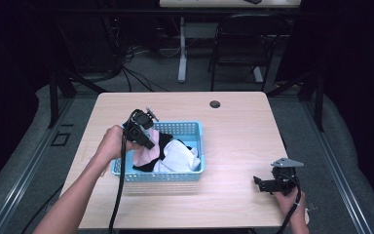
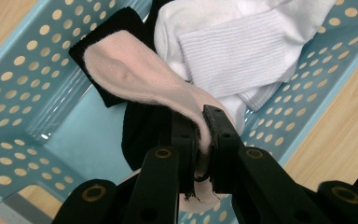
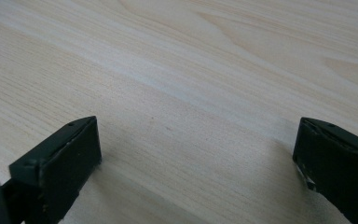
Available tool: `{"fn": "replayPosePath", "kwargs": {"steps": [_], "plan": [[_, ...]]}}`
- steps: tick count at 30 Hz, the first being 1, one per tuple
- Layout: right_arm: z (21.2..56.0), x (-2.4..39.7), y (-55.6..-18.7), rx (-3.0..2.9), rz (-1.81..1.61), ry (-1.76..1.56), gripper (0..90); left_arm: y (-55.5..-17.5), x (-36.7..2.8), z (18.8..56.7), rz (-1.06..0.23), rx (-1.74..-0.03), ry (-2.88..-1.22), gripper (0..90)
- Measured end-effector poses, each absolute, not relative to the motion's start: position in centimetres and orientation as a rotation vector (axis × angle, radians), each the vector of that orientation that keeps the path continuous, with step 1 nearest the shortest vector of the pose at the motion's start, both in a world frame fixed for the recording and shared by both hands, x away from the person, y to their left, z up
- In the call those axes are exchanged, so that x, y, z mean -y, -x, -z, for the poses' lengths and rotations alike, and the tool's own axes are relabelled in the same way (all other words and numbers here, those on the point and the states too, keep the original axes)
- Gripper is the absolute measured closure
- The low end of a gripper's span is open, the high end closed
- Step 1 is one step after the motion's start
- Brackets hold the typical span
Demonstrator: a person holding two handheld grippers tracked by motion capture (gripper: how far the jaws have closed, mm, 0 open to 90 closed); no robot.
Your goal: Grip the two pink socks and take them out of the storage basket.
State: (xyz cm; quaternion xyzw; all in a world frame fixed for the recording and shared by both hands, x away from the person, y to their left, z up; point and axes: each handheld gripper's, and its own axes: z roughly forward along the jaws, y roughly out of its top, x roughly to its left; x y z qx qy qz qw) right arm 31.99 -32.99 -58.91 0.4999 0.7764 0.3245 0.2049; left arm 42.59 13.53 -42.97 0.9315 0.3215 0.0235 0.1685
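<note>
Left gripper point(image 2: 204, 126): jaws clamped on pink sock point(image 2: 140, 79), above blue basket point(image 2: 23, 93). Right gripper point(image 3: 196, 154): jaws wide apart, empty, right of the basket.

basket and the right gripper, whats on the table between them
Nothing: in the high view bare table runs from the blue basket to the right gripper.

Basket point(image 2: 37, 88): light blue plastic, perforated walls, smooth floor with slight gloss. Inside it, pink sock point(image 2: 144, 79): soft fuzzy knit, matt. White sock point(image 2: 242, 56) beside it: ribbed knit cloth. Black sock point(image 2: 140, 130) under the pink one: matt fabric. Table point(image 3: 191, 70) under the basket: pale wood-grain top, smooth, low sheen. Left gripper point(image 2: 200, 135), right gripper point(image 3: 196, 158): matt black plastic, scuffed.
</note>
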Motion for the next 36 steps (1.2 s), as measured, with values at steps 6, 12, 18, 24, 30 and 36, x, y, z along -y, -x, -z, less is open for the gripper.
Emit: {"fn": "replayPosePath", "kwargs": {"steps": [6, 12, 18, 24, 30, 36], "plan": [[58.9, 33.0, -32.0, -2.161, -0.903, -1.396, 0.4, -42.6, -13.7, 42.1, -0.084, -0.915, -2.647, 83.0], [58.9, 33.0, -32.0, -2.165, -0.904, -1.394, 0.4, -42.6, -13.8, 41.0, -0.092, -0.902, -2.666, 83.0], [58.9, 33.0, -32.0, -2.162, -0.904, -1.395, 0.4, -42.7, -13.9, 39.8, -0.118, -0.898, -2.659, 83.0], [58.9, 33.0, -32.0, -2.165, -0.904, -1.394, 0.4, -42.6, -13.8, 39.1, -0.130, -0.894, -2.662, 83.0], [58.9, 33.0, -32.0, -2.161, -0.903, -1.396, 0.4, -42.6, -14.4, 38.7, -0.139, -0.913, -2.654, 83.0], [58.9, 33.0, -32.0, -2.166, -0.905, -1.393, 0.4, -42.6, -15.2, 37.7, -0.159, -0.920, -2.655, 83.1]]}}
